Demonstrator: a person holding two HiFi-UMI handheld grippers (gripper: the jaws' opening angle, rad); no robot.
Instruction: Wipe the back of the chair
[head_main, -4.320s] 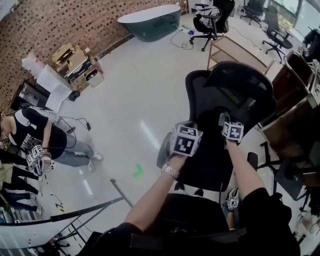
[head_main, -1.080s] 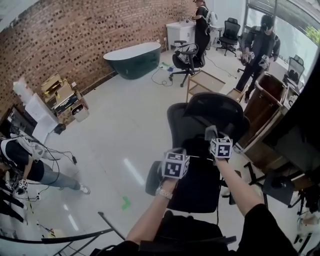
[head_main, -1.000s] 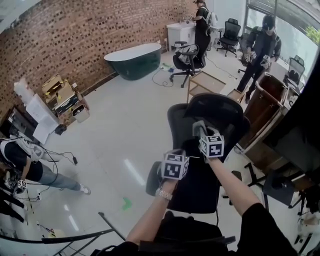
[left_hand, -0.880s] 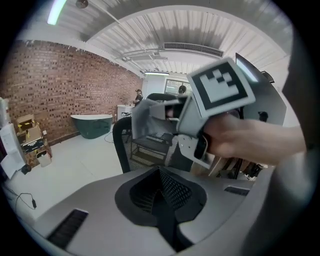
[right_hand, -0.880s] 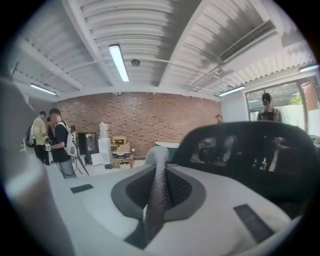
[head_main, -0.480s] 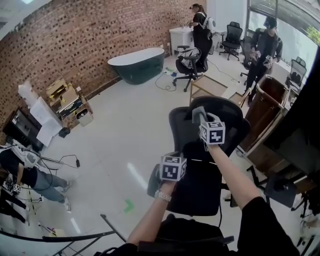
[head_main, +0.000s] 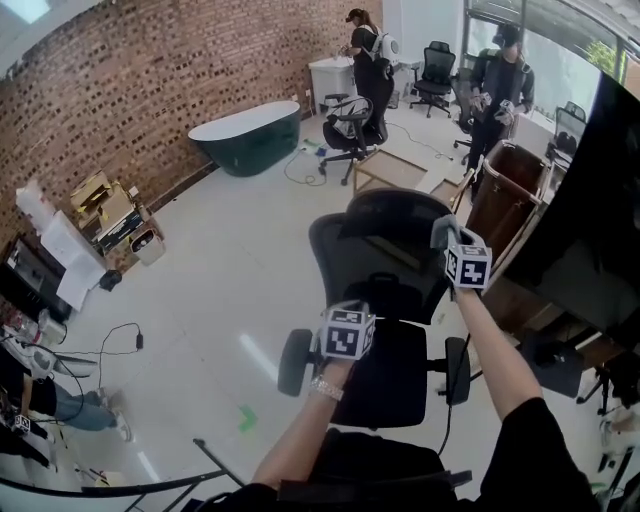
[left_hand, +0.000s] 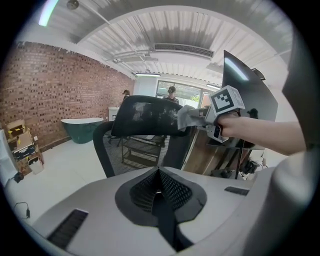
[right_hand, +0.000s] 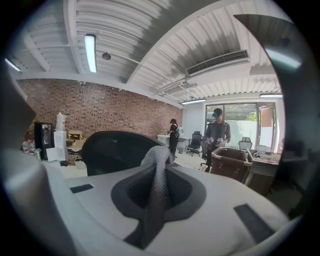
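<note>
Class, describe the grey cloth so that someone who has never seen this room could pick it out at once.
Find the black mesh office chair in the middle of the pale floor. At the right of its top edge, the right gripper pinches a small cloth. It is the only soft, light grey thing against the chair's black.

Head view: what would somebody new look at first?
Probably the big black chair in the middle, with the right claw holding a grey cloth at the top of its back. Next, the dark green bathtub by the brick wall, upper left.
</note>
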